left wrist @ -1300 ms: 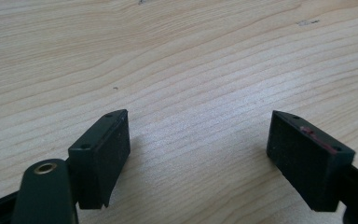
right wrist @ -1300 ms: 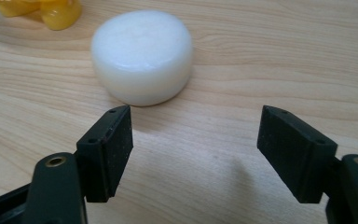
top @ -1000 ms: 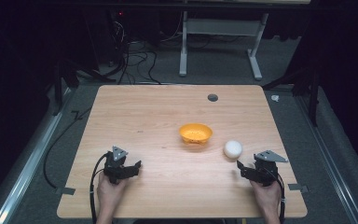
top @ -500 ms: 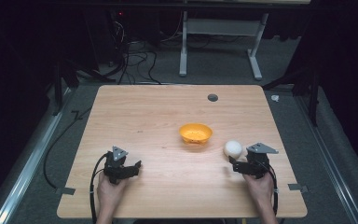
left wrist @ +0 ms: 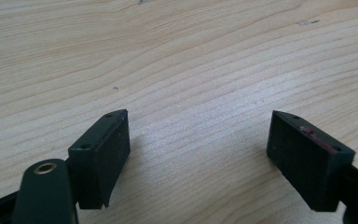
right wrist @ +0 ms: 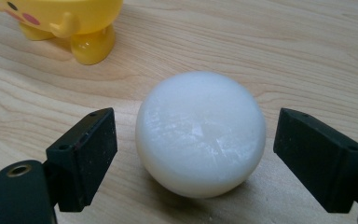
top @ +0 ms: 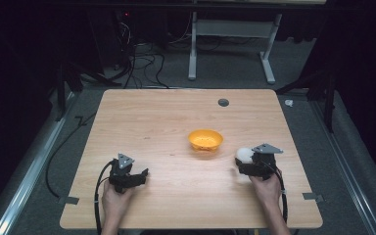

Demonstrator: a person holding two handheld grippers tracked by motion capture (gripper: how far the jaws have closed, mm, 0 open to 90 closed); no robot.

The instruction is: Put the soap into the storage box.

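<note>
A white ball (right wrist: 200, 133) rests on the wooden table (top: 166, 122), just right of a small yellow bowl (top: 205, 139) with little feet and a painted face (right wrist: 70, 21). My right gripper (right wrist: 196, 158) stands open around the ball (top: 244, 154); both pads sit clear of it, one on each side. Its jaws have just been opening, with the ball now between them. My left gripper (left wrist: 198, 154) rests near the table's front left (top: 139, 175), open, with bare wood between its pads.
A dark round grommet (top: 223, 102) sits near the table's far edge. Tape tabs mark the front corners (top: 313, 197). Beyond the table stand a white desk frame (top: 230, 44) and cables on the floor.
My right gripper has slid left and forward to the ball, and its jaws now straddle it. The left gripper, the ball and the bowl have stayed put.
</note>
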